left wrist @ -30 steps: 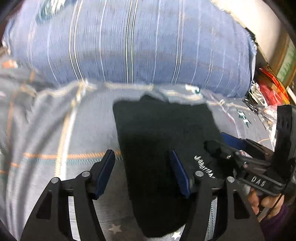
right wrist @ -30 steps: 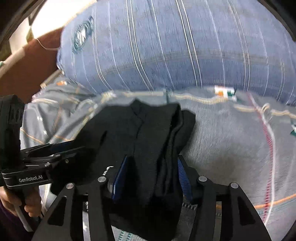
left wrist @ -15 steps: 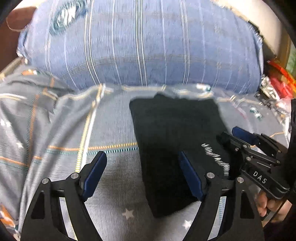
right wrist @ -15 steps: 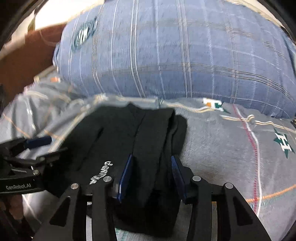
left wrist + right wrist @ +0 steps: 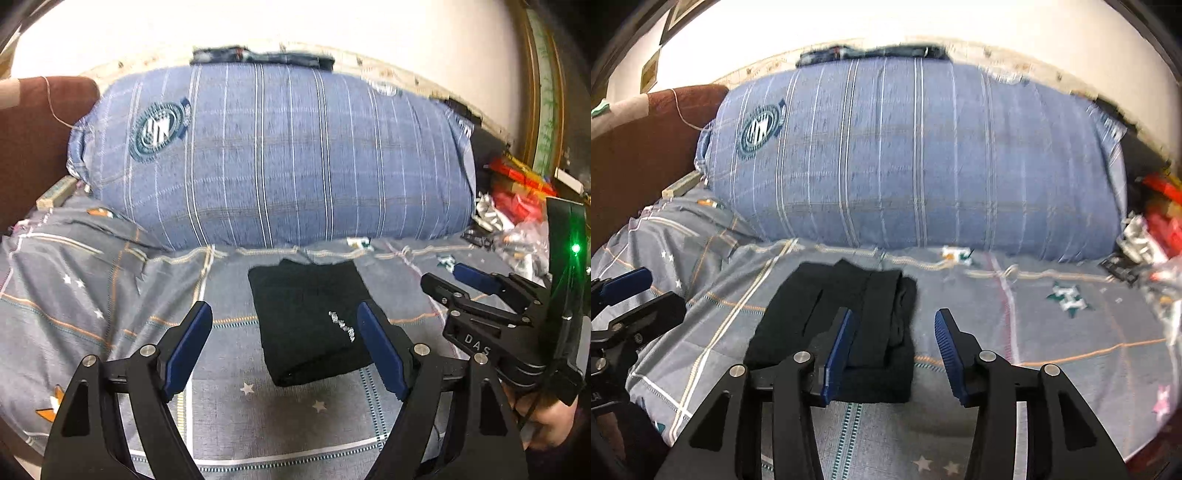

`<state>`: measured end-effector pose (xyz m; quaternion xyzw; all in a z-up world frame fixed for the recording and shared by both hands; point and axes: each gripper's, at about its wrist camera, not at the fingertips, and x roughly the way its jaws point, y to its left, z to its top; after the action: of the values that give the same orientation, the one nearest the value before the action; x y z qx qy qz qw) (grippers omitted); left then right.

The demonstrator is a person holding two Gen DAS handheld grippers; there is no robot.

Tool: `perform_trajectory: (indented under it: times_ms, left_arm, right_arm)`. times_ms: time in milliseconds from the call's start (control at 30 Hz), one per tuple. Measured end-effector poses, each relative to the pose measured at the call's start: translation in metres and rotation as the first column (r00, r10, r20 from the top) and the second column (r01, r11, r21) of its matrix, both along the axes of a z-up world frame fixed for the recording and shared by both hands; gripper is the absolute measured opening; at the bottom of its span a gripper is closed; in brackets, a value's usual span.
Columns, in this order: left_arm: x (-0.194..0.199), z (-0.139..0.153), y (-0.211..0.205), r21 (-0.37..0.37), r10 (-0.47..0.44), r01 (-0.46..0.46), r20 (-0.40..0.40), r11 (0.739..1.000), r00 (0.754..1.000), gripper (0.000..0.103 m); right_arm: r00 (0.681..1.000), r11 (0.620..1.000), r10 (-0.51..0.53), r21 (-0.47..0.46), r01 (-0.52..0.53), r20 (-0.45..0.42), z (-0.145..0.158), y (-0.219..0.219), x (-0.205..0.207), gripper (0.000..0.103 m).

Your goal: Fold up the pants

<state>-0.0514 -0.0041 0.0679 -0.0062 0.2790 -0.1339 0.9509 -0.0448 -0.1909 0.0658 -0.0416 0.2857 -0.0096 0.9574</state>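
Observation:
The black pants point(image 5: 310, 325) lie folded into a small rectangle on the grey bed sheet point(image 5: 110, 295), white lettering on top. My left gripper point(image 5: 283, 314) hovers above and in front of them, open wide, nothing between its pads. In the right wrist view the pants point(image 5: 798, 317) show their stacked layers at the right edge. My right gripper point(image 5: 894, 317) is raised over that edge with its jaws opening and its pads clear of the cloth. Each gripper shows in the other's view: the right gripper point(image 5: 443, 277), the left gripper point(image 5: 661, 288).
A big blue striped pillow point(image 5: 277, 166) lies across the bed just behind the pants. A brown cushion point(image 5: 29, 147) stands at the far left. Red packets and crumpled wrappers point(image 5: 517, 192) pile up at the right. A hand point(image 5: 550, 435) holds the right gripper's handle.
Both grippers have drawn back and up from the pants. The right gripper let go of the folded layers it was pinching. The left jaws spread wider. The pants stay folded on the sheet.

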Motion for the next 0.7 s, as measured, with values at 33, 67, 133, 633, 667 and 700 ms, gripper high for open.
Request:
perform_trajectory:
  times_ms: [33, 67, 133, 633, 667, 700]
  left_arm:
    - [-0.004, 0.003, 0.001, 0.0, 0.003, -0.003, 0.016, 1.0, 1.0, 0.083]
    - [-0.007, 0.006, 0.003, 0.002, 0.006, -0.006, 0.031, 1.0, 0.999, 0.083]
    - [-0.011, 0.009, 0.004, 0.003, 0.009, -0.009, 0.047, 1.0, 0.999, 0.083]
    - [-0.007, 0.004, 0.021, 0.044, 0.099, -0.102, 0.068, 0.994, 0.993, 0.086]
    - [-0.006, 0.003, 0.024, 0.046, 0.114, -0.117, 0.068, 0.992, 0.991, 0.086]
    - [-0.005, 0.003, 0.026, 0.049, 0.127, -0.131, 0.067, 0.99, 0.99, 0.086]
  right_arm:
    - [1.0, 1.0, -0.006, -0.006, 0.006, 0.011, 0.005, 0.002, -0.004, 0.053]
    - [1.0, 1.0, -0.012, -0.015, 0.012, 0.024, 0.011, 0.003, -0.008, 0.055]
    - [0.999, 0.999, -0.021, -0.04, 0.023, 0.045, 0.019, 0.008, -0.016, 0.057]
    - [0.997, 0.996, -0.024, -0.08, 0.03, 0.073, 0.038, 0.034, -0.026, 0.064]
    - [0.997, 0.996, -0.022, -0.084, 0.028, 0.071, 0.037, 0.035, -0.025, 0.064]
    - [0.997, 0.996, -0.022, -0.087, 0.027, 0.068, 0.037, 0.037, -0.024, 0.064]
